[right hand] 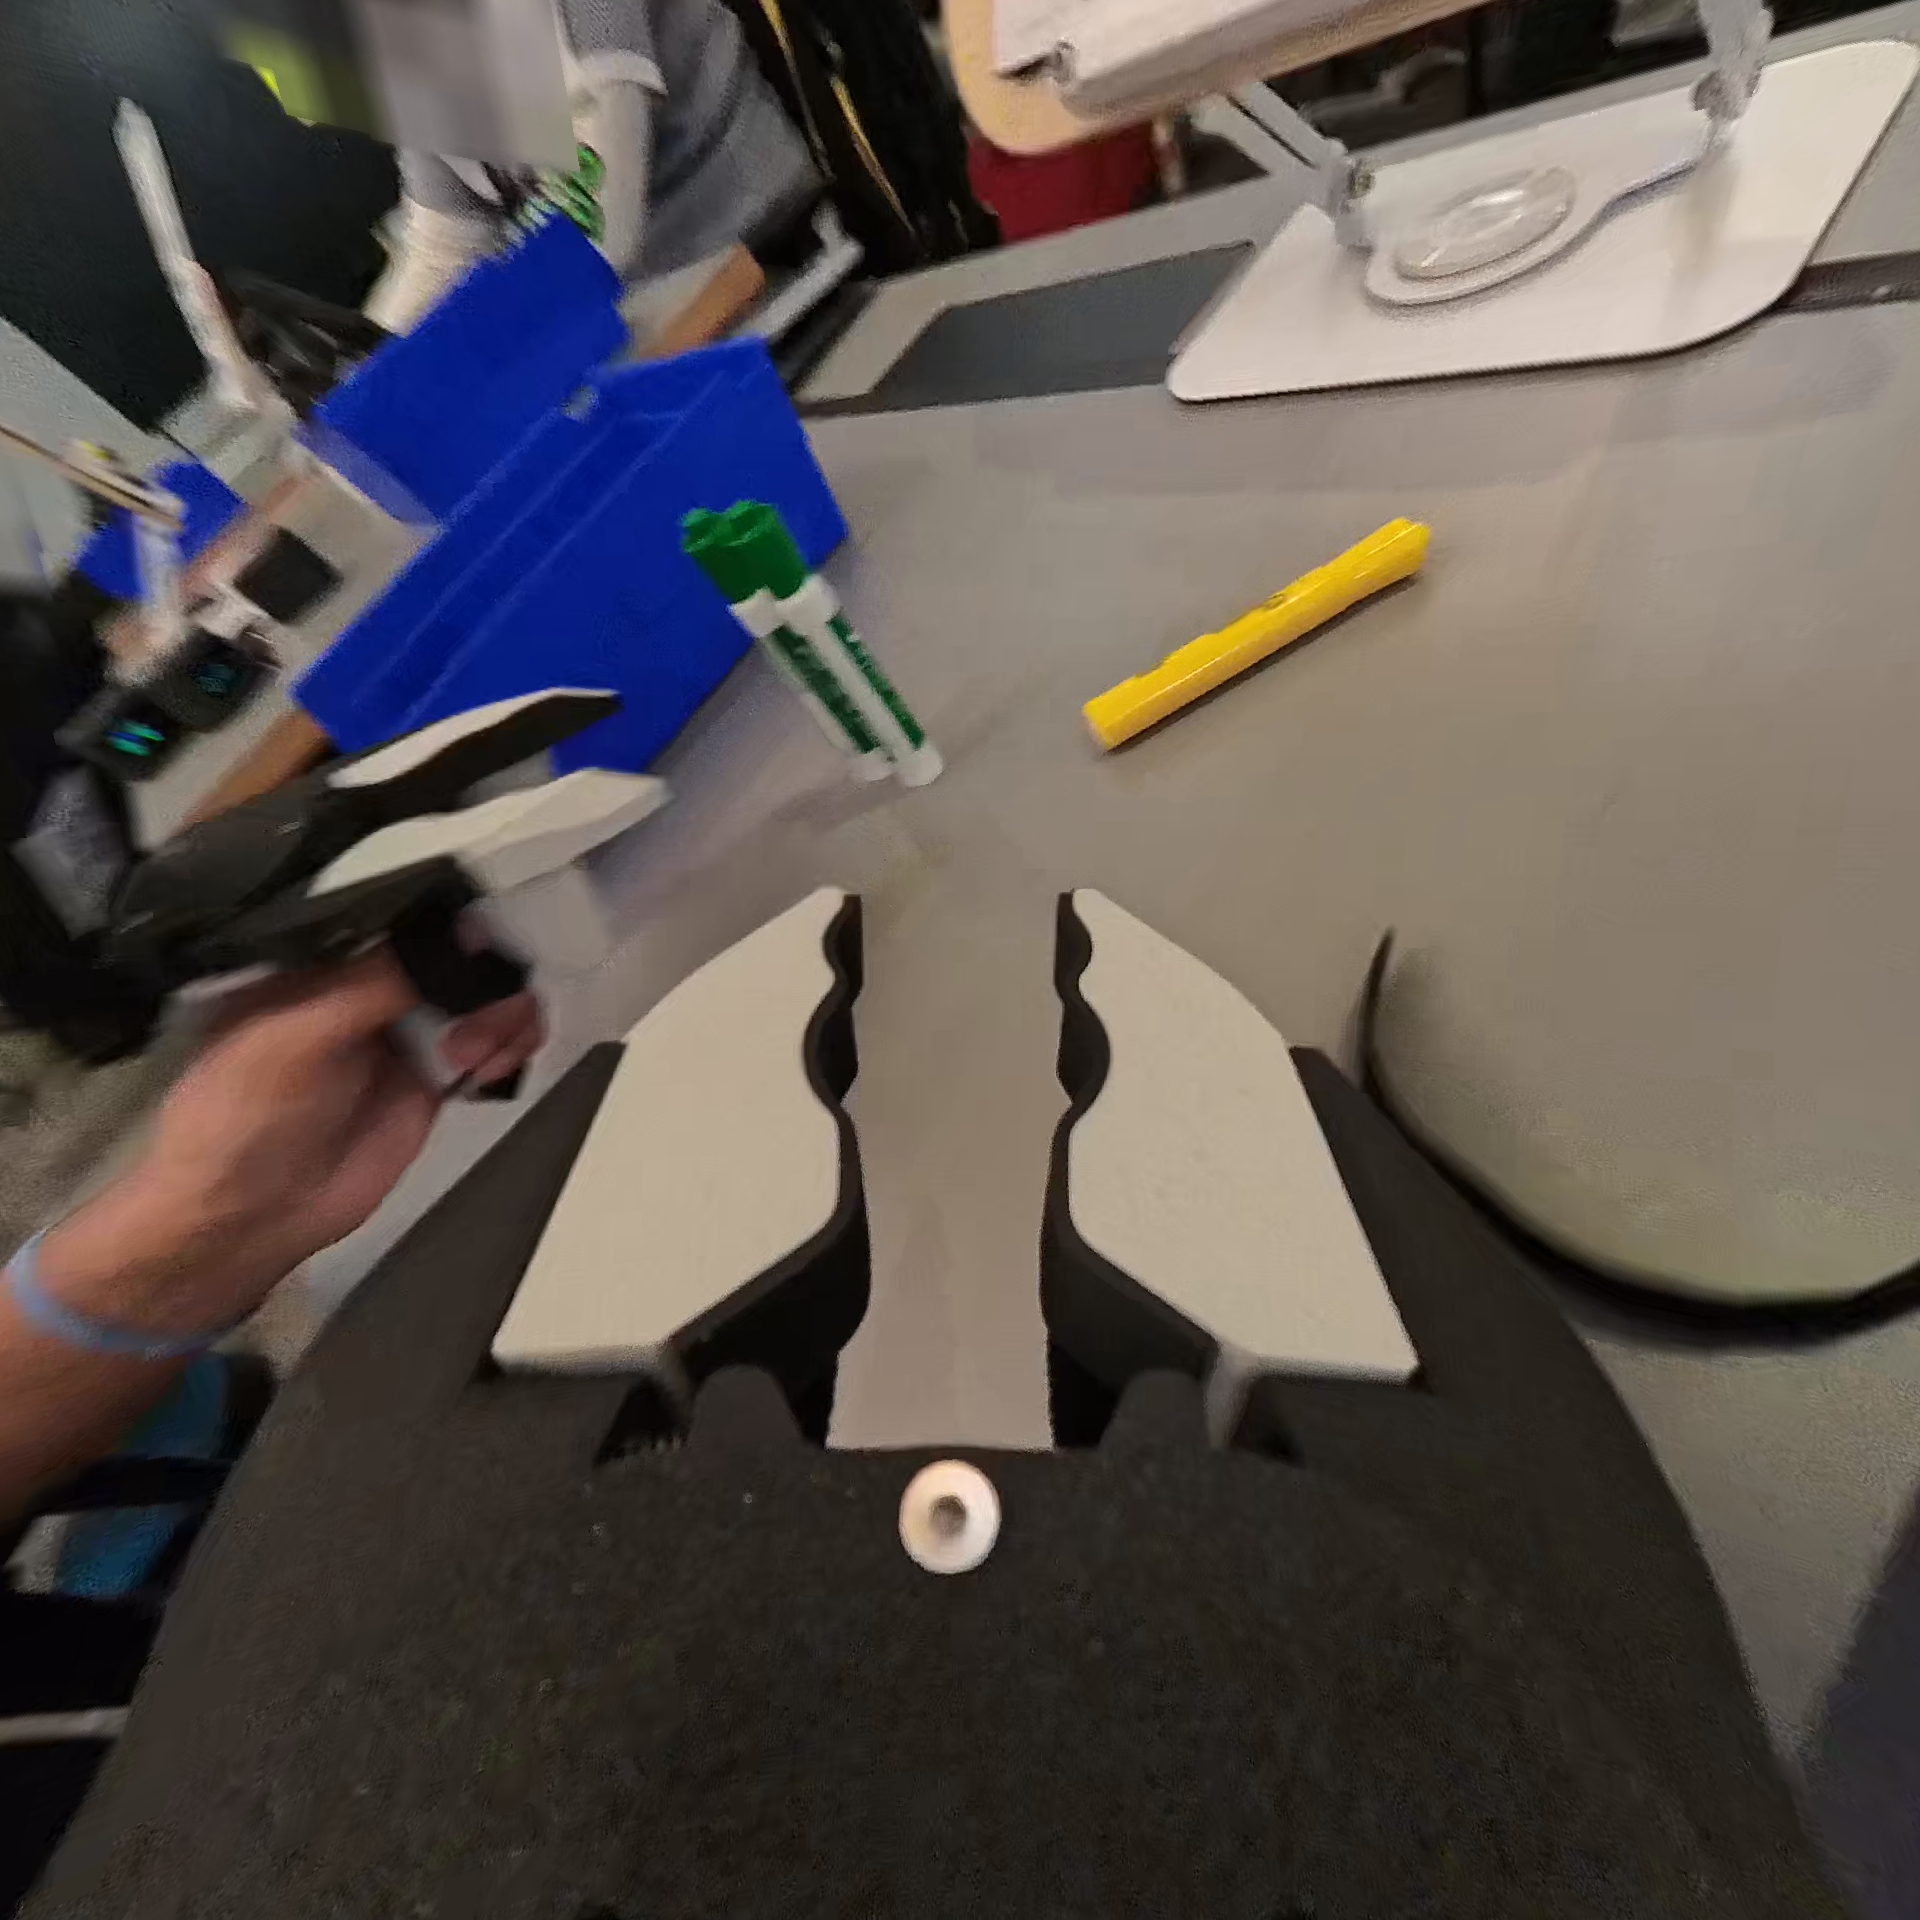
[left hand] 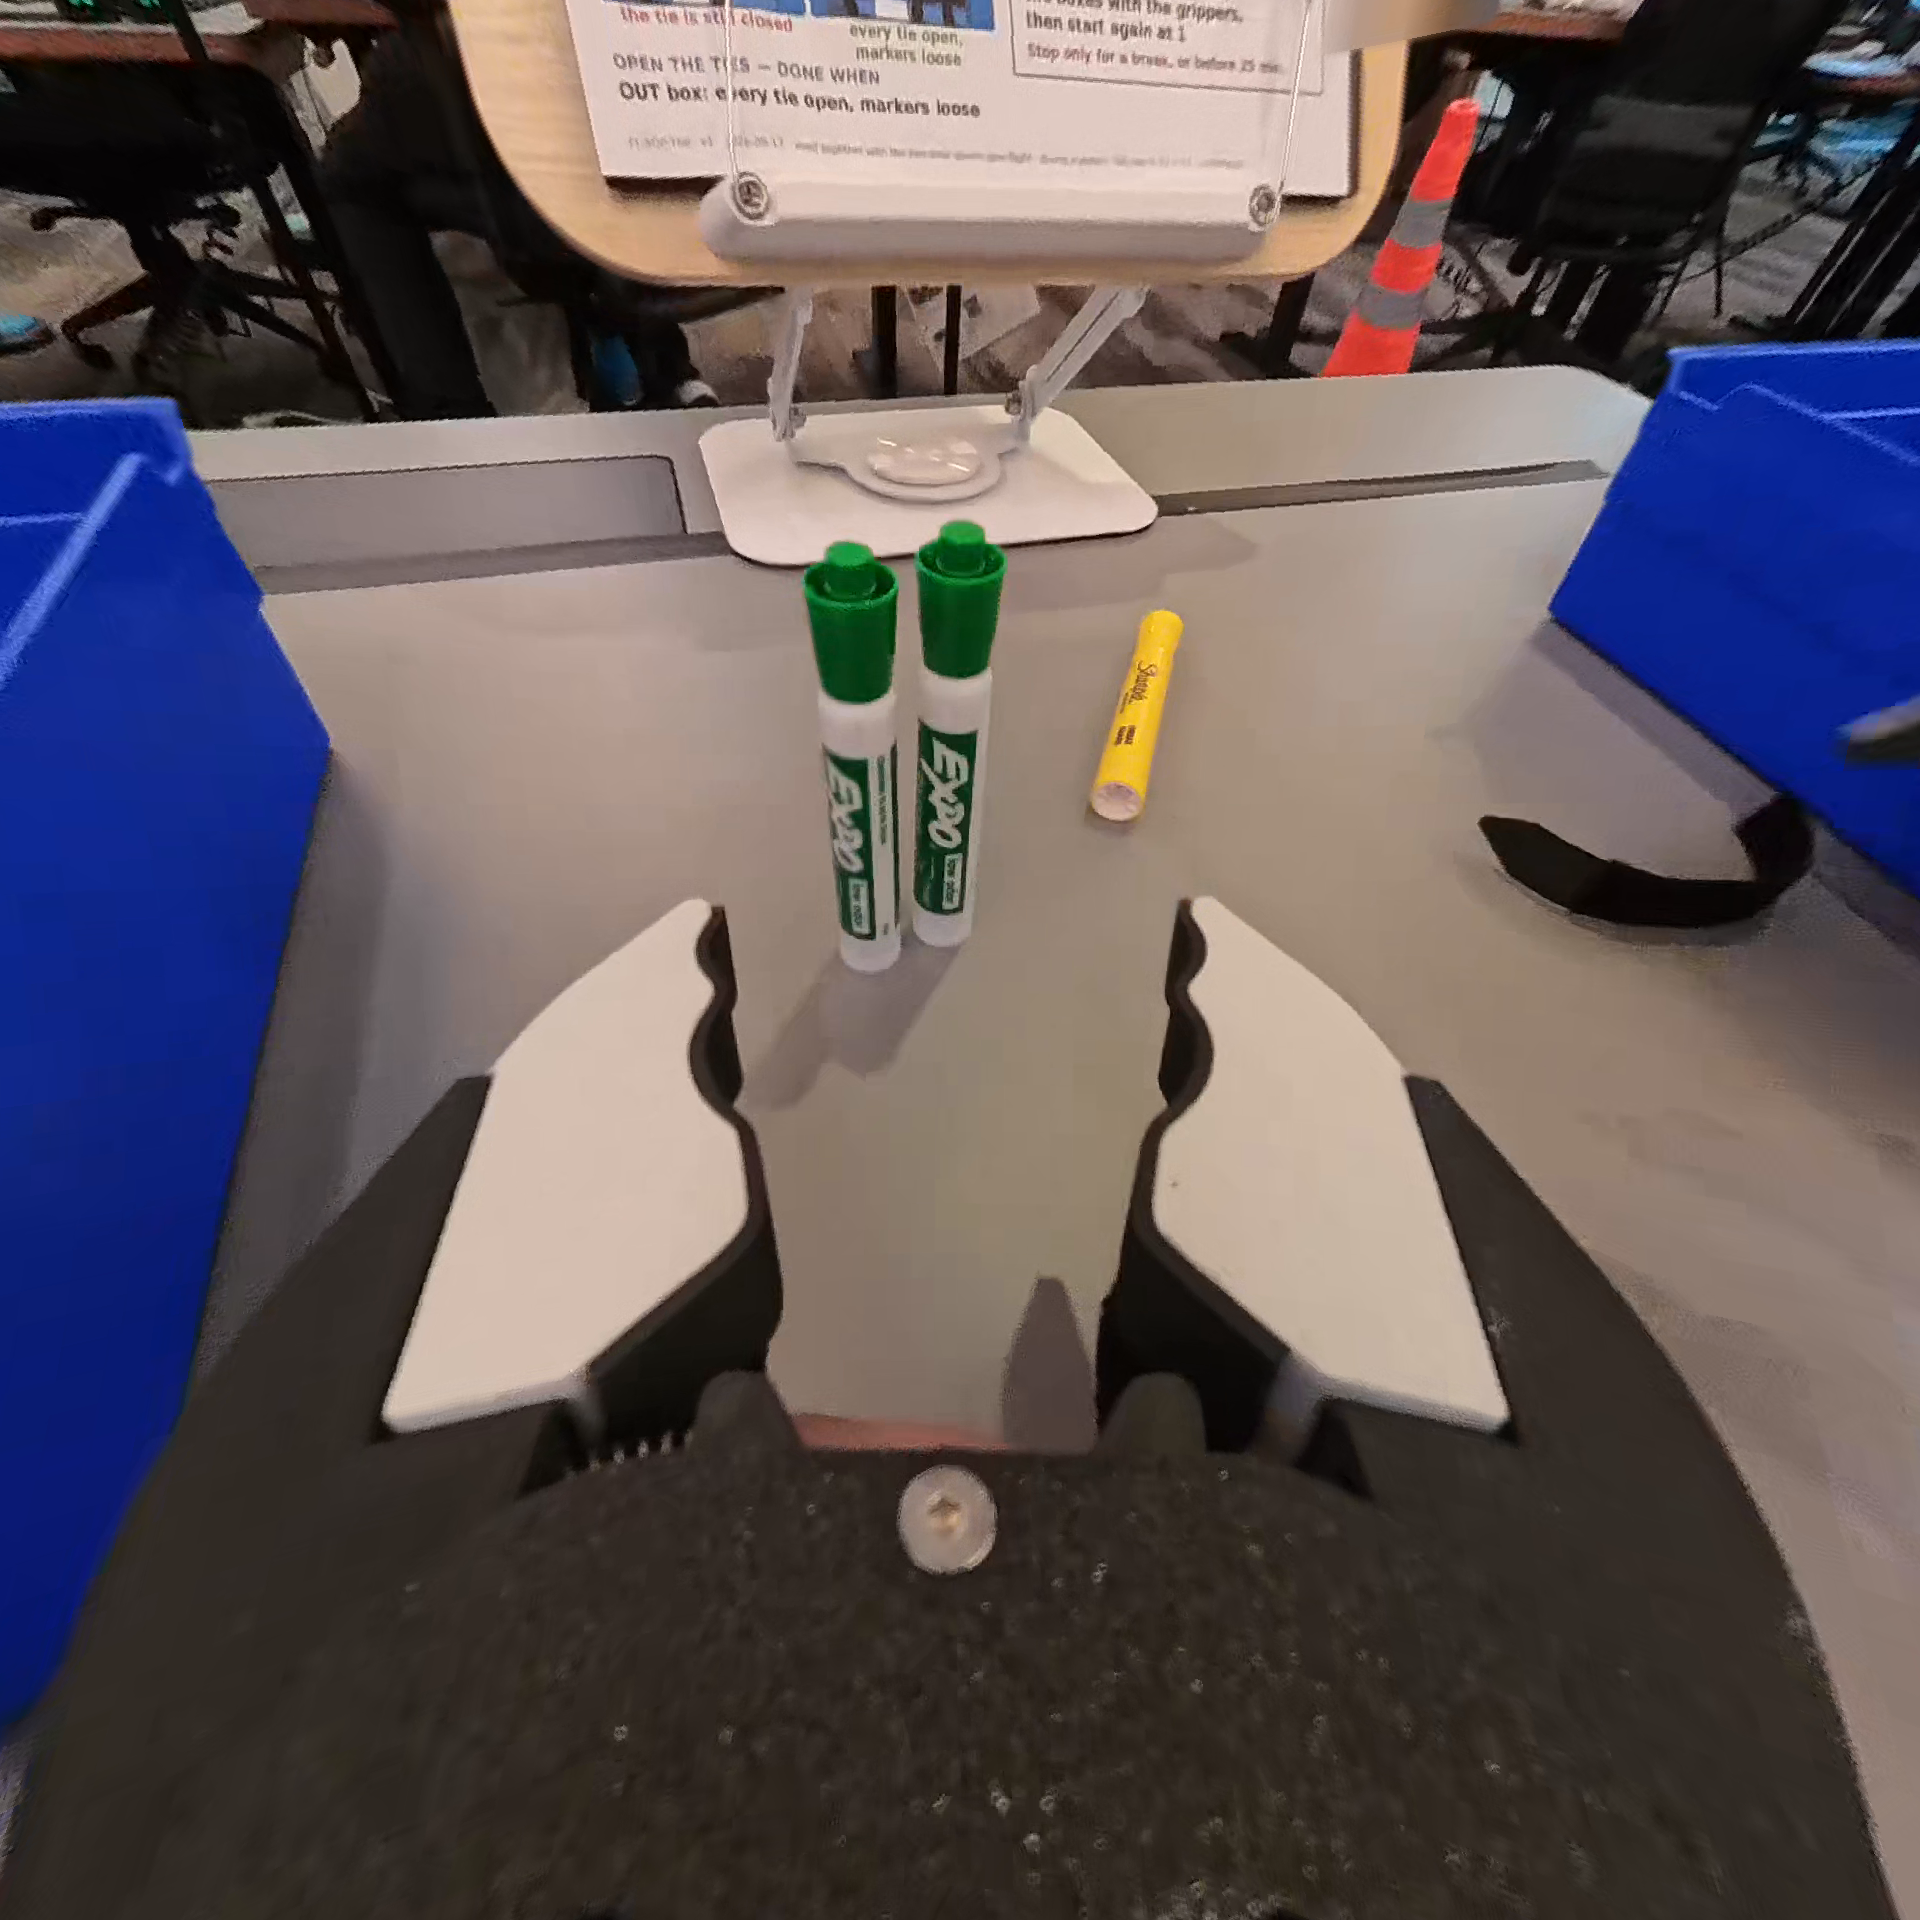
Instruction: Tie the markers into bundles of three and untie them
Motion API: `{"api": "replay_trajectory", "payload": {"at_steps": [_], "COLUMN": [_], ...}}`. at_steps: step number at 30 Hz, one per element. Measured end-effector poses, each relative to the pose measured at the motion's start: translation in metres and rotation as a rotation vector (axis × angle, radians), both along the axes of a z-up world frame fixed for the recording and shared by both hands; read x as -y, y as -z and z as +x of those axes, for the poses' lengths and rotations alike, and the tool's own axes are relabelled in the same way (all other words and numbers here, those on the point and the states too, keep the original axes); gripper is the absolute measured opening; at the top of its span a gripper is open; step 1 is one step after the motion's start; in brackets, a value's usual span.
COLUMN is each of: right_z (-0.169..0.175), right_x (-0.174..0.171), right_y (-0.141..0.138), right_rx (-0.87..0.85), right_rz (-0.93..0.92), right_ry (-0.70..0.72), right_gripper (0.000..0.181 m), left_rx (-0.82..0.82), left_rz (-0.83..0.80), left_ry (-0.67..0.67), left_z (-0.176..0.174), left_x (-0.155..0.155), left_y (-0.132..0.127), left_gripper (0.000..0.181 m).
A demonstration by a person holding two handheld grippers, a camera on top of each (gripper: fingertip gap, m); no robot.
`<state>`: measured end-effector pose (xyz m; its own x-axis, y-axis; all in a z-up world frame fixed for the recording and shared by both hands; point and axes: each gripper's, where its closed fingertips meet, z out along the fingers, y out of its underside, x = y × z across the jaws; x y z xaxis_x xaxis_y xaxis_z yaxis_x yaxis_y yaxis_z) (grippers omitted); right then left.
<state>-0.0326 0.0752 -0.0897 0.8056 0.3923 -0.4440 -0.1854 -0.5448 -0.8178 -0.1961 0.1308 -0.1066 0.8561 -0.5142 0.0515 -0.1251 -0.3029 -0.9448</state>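
Two green-capped white markers (left hand: 904, 758) lie side by side on the grey table, caps pointing away. A yellow marker (left hand: 1136, 717) lies apart to their right. A black strap tie (left hand: 1652, 883) lies curled open at the right. My left gripper (left hand: 951, 935) is open and empty, just short of the green markers. In the right wrist view my right gripper (right hand: 958, 920) is open and empty, with the green markers (right hand: 831, 665) ahead to the left, the yellow marker (right hand: 1257, 634) ahead to the right and the black tie (right hand: 1455, 1174) beside its right finger. The left gripper (right hand: 582, 758) shows at the left, held by a hand.
A blue bin (left hand: 125, 831) stands at the left and another blue bin (left hand: 1766, 582) at the right. A white stand base (left hand: 925, 488) with a tilted instruction board (left hand: 935, 156) sits at the table's far edge. An orange cone (left hand: 1403, 260) stands on the floor beyond. The left gripper is farther from the black strap tie (left hand: 1652, 883), some 20 cm, than the right, some 10 cm. Both grippers' tips are roughly 20 cm from the yellow marker (right hand: 1257, 634).
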Motion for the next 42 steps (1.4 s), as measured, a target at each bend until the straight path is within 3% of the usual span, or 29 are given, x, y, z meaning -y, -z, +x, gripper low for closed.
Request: {"api": "replay_trajectory", "payload": {"at_steps": [5, 10, 20, 26, 31, 37, 42], "right_z": [0.012, 0.014, 0.018, 0.016, 0.005, -0.019, -0.033], "right_x": [-0.098, -0.164, -0.194, -0.2, -0.2, -0.194, -0.169], "right_y": [0.009, 0.049, 0.102, 0.105, 0.095, 0.043, -0.001], "right_rx": [0.245, 0.384, 0.49, 0.545, 0.513, 0.44, 0.458], "right_rz": [-0.161, -0.41, -0.618, -0.603, -0.509, -0.166, 0.134], "right_ry": [0.038, 0.012, 0.018, 0.015, -0.015, -0.063, -0.089], "right_gripper": [0.038, 0.042, 0.052, 0.029, 0.026, 0.022, 0.021], "left_rx": [-0.028, -0.022, 0.001, 0.012, 0.029, 0.034, 0.043], "left_rz": [0.143, 0.203, 0.122, 0.073, 0.038, 0.022, 0.004], "left_ry": [0.02, 0.056, 0.083, 0.091, 0.091, 0.08, 0.086], "left_z": [-0.007, 0.002, -0.004, -0.007, -0.01, -0.014, -0.011], "left_x": [0.016, 0.019, 0.014, 0.013, 0.011, 0.008, 0.009], "left_y": [-0.013, -0.028, -0.01, -0.002, 0.003, 0.005, 0.006], "left_gripper": [0.076, 0.074, 0.075, 0.075, 0.075, 0.075, 0.075]}}
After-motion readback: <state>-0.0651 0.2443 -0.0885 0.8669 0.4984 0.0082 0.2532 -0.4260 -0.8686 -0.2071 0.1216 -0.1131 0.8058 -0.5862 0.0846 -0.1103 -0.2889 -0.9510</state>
